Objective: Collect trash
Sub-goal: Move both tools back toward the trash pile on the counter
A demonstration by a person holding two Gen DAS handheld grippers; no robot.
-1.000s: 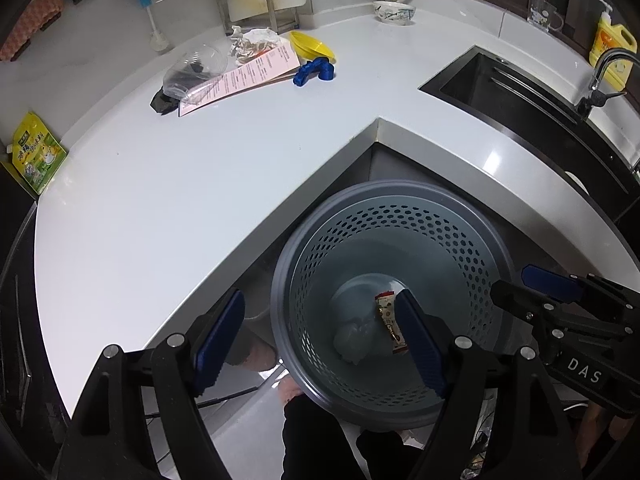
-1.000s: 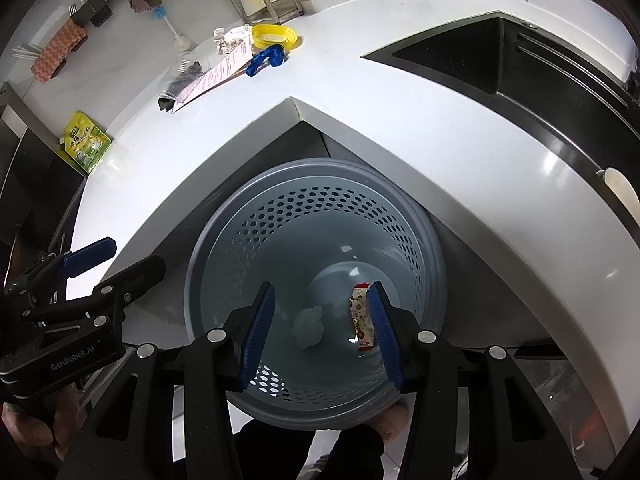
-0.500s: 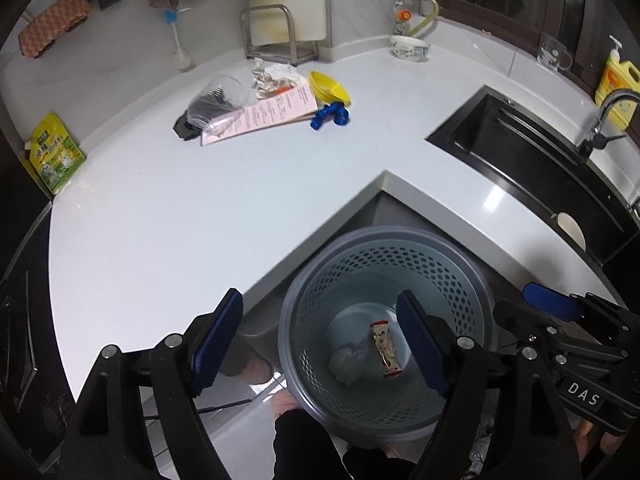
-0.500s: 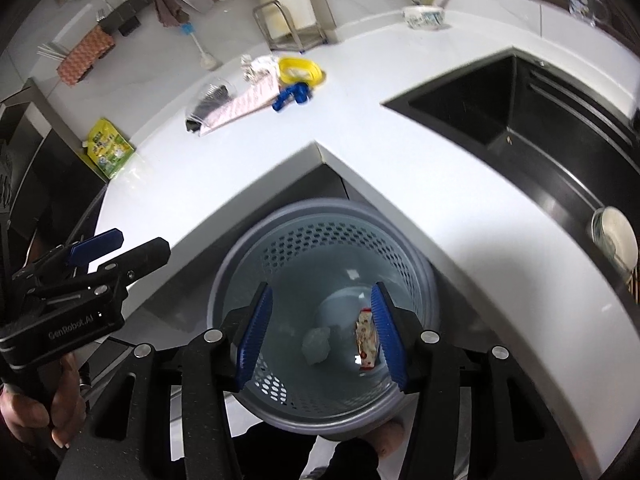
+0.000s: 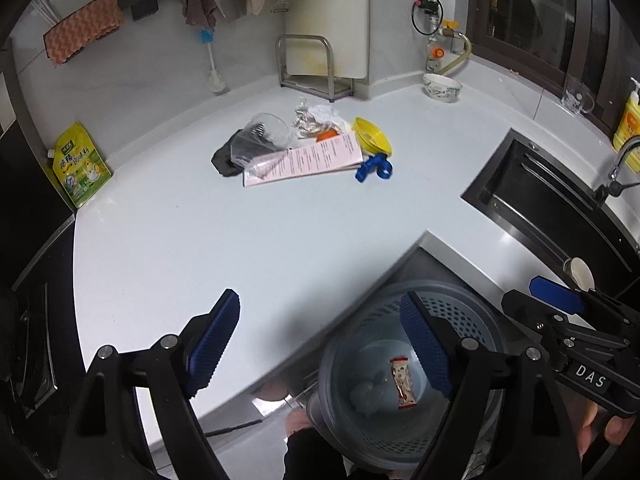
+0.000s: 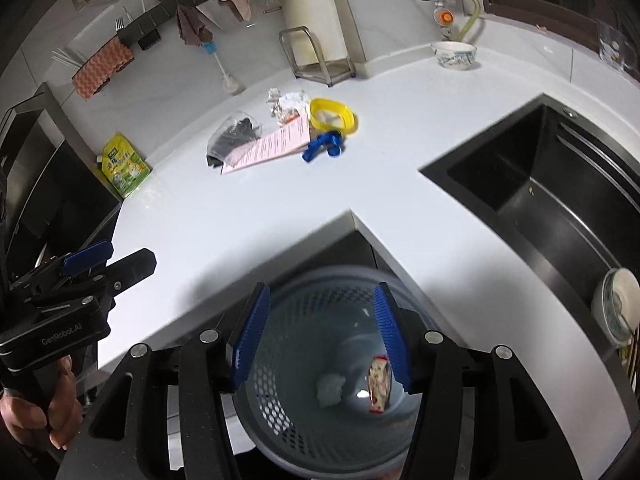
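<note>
Trash pile sits at the back of the white counter [image 5: 248, 240], near the metal rack [image 5: 308, 68]; pink leaflet [image 5: 308, 160] lies flat, long axis running left-low to right-high in the left wrist view, one end on the clear plastic cup [image 5: 264, 140], which lies on its side over a black scrap [image 5: 224, 158]; crumpled wrapper [image 5: 316, 118] just behind the leaflet, yellow lid [image 5: 372, 136] and blue clip [image 5: 374, 168] at its right end.

Grey perforated bin [image 6: 304, 360] stands on the floor in the inner corner of the L-shaped counter, mouth up; inside on the bottom: a snack wrapper [image 6: 378, 384], long axis roughly toward the camera, and a white wad [image 6: 330, 386] beside it, apart.

Wide bare counter between the counter's inner corner and the pile; black sink [image 6: 560, 184] to the right, green pouch [image 5: 78, 164] leaning at the far left edge.

Left gripper [image 5: 320, 344]: jaws wide and opening, nothing between them, touching nothing; left pad over the counter, right pad over the bin. Right gripper [image 6: 320, 340]: jaws about half spread and opening, empty, above the bin mouth.
</note>
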